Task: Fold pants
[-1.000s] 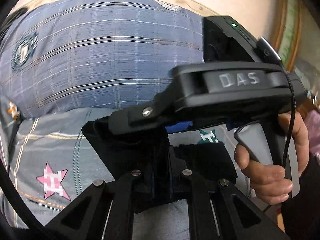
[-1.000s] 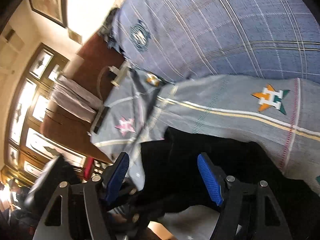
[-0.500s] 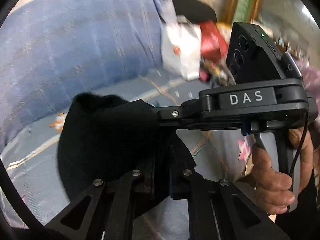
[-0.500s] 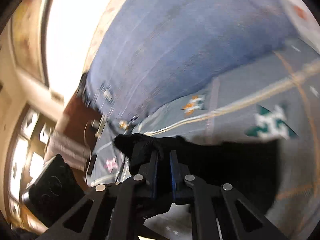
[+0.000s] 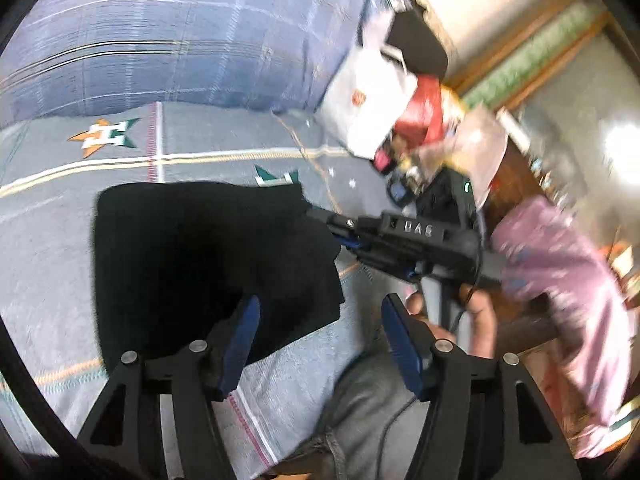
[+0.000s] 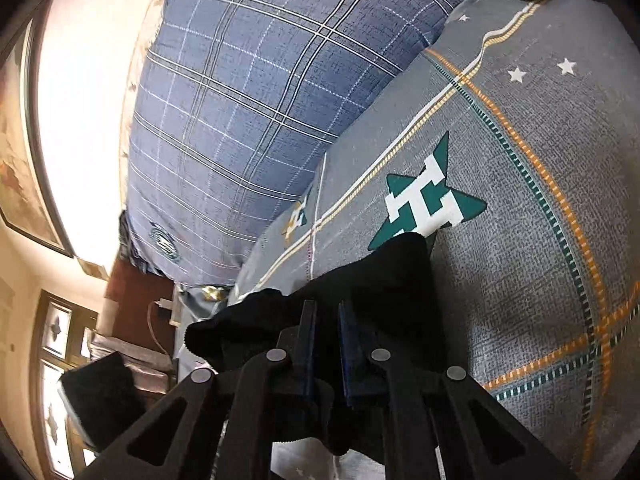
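Centrally, the black pants [image 5: 208,264] lie as a compact folded bundle on the grey patterned bed [image 5: 60,240], below the blue plaid pillow [image 5: 168,40]. Left gripper [image 5: 316,344]: its fingers are opening, the left pad overlapping the bundle's near edge, nothing pressed between them. Right gripper [image 6: 325,344]: fingers closed on the pants' right-hand edge, so the right hand is the one in contact. From the left wrist view the cloth lies ahead and to the left of the fingers, its long axis not clear. A second ago the left gripper pinched the fabric and the right stood open; half a second ago both held it.
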`<state>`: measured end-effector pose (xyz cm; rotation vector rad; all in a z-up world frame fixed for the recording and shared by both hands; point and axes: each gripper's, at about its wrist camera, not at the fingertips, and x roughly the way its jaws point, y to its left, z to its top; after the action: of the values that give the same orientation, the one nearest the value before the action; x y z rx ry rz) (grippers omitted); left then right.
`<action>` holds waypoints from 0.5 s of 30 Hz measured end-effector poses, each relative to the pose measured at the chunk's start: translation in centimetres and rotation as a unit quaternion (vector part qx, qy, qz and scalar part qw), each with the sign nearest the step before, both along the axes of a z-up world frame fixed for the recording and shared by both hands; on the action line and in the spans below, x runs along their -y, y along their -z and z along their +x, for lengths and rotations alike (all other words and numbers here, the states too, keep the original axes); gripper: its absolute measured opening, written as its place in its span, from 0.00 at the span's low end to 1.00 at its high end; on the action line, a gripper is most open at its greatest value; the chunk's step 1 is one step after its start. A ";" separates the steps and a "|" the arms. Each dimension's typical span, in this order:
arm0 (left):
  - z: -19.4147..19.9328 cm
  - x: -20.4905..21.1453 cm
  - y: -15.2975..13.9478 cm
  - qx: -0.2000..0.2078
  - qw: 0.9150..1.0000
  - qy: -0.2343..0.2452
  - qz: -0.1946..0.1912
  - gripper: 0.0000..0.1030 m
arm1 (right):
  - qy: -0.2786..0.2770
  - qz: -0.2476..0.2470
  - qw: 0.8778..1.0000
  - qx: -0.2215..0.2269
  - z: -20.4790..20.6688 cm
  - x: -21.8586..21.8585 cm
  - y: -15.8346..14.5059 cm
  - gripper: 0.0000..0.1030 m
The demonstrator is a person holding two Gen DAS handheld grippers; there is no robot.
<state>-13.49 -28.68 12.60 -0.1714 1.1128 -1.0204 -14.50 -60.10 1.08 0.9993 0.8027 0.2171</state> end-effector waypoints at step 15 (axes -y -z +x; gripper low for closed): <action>4.2 0.9 4.6 -0.010 0.992 -0.069 0.102 0.61 | -0.083 -0.207 0.974 -0.023 3.3 -8.4 -5.3 0.61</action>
<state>-9.27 -29.55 8.03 -0.0927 1.1986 -0.7788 -11.23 -51.69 6.43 0.5455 0.9289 0.1617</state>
